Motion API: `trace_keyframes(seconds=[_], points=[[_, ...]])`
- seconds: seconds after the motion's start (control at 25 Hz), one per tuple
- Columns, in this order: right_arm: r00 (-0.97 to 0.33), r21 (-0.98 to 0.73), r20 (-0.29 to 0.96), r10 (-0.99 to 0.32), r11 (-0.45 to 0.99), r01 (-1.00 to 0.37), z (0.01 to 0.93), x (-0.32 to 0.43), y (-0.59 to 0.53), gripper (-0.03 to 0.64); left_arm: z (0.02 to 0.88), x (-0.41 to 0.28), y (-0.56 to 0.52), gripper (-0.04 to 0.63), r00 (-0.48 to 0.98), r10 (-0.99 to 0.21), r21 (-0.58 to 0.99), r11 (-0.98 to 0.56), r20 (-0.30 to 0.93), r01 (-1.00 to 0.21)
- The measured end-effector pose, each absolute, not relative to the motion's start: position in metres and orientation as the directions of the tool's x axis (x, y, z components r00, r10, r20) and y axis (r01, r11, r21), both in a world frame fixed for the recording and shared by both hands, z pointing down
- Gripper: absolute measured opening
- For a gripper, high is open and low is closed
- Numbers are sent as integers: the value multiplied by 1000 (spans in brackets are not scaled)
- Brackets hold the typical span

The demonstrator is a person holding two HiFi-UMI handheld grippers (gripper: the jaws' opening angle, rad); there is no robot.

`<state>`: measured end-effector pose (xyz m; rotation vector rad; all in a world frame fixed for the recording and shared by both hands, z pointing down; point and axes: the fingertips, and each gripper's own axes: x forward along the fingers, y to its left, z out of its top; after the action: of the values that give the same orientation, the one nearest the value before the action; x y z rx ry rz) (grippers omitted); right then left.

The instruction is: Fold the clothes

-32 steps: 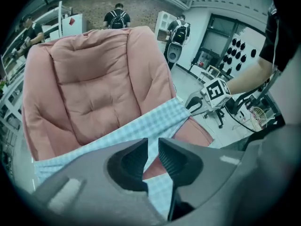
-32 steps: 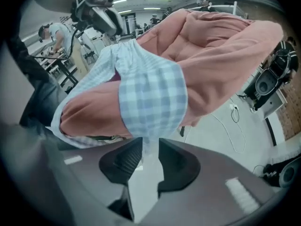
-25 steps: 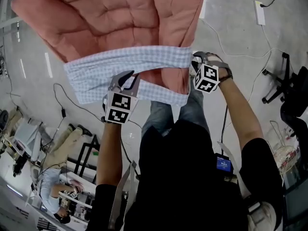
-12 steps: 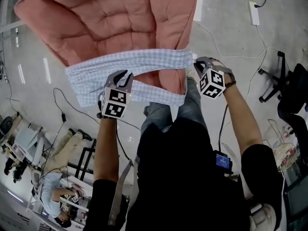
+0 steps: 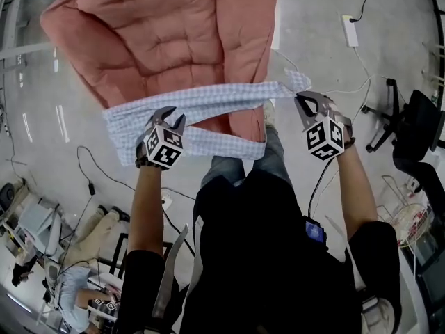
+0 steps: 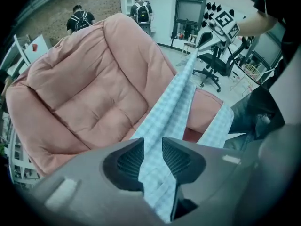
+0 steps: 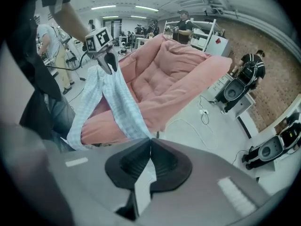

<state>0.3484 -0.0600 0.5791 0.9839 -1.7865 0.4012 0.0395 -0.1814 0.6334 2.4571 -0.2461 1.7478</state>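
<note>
The pink quilted cushion, cut off at the head view's top, is partly hidden by the checked cloth stretched taut before it, whose grips only the gripper views show: left tongs, jaws just opening slightly, hold bunched cloth; right tongs pinch it shut.

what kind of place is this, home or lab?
Looks like a lab or workshop hall, not a home: bare hard floor with a power strip trailing cable, a black office chair, and other people standing at equipment.
</note>
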Motion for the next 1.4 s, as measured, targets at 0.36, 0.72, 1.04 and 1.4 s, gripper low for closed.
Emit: trace_keyframes(seconds=[0.36, 0.72, 1.04, 1.4], points=[[16, 398, 810, -586, 530, -749, 525, 354, -81, 6, 657, 77, -191, 176, 389, 51, 48, -999, 920, 18], [115, 465, 768, -630, 426, -776, 499, 364, -68, 6, 643, 97, -218, 132, 403, 11, -43, -991, 915, 124], [130, 494, 739, -661, 400, -772, 483, 360, -67, 6, 628, 89, -233, 196, 414, 95, 49, -992, 906, 120], [154, 490, 740, -654, 369, -790, 484, 362, -68, 6, 621, 97, -234, 201, 423, 229, 168, -970, 877, 178]])
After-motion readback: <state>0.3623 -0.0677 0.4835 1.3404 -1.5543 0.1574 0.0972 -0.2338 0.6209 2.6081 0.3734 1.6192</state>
